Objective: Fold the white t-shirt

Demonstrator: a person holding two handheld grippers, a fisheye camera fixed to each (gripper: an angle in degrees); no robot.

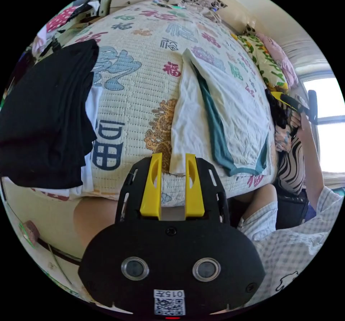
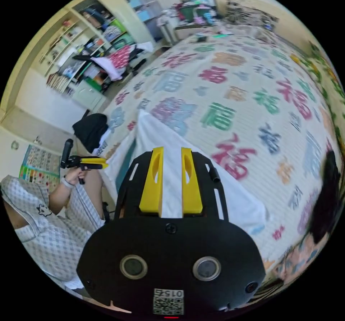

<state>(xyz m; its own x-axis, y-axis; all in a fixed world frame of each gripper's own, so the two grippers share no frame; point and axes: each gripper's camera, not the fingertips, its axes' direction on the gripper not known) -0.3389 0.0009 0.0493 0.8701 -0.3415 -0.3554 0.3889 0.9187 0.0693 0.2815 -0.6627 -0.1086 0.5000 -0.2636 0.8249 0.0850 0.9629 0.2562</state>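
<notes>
Left tool: jaws apart, empty, poised at near hem of shirt. Right tool: likewise released, above shirt. Shirt lies part-folded, lengthwise, on bed. Next move, judged: grip near end, fold toward far end.

Left gripper view: looks from the bed's near edge across the patterned bedspread, close above the white t-shirt, toward the far wall.
Right gripper view: looks from over the shirt across the bedspread toward shelves.
Shared: bedspread, shirt, black clothes pile.
Cross-sighting: each view catches the opposite gripper at its side.
</notes>
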